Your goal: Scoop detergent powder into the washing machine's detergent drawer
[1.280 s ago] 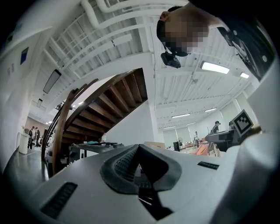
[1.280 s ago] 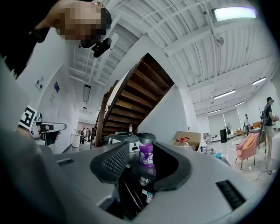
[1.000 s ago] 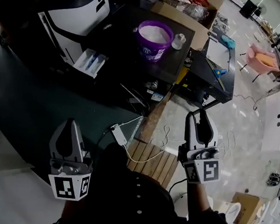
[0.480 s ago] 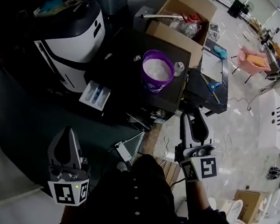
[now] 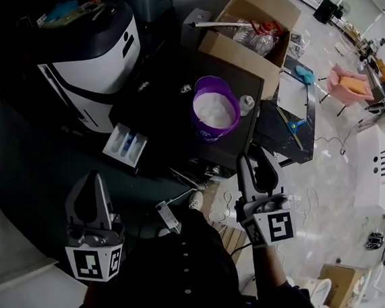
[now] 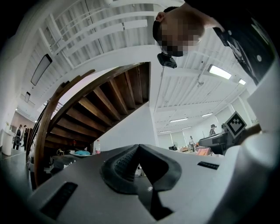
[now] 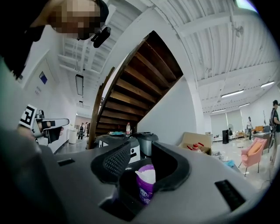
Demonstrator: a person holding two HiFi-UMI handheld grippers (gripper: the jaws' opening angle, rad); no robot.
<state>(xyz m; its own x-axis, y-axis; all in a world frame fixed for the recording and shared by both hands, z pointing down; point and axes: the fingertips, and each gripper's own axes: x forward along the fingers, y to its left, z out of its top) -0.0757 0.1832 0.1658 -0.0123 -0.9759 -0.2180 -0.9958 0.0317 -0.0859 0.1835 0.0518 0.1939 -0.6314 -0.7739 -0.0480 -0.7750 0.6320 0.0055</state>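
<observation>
Since nothing is scooped yet, this looks like the approach: left tongs (image 5: 95, 182) pinched together, right tongs (image 5: 256, 165) spread, both empty, well short of the purple powder tub (image 5: 207, 129). The open detergent drawer (image 5: 127, 145) lies left of it. Next, reaching that tub.

Glossy plastic tub (image 5: 211, 132), matt cardboard box (image 5: 238, 50), polished pale floor (image 5: 327, 178).
</observation>
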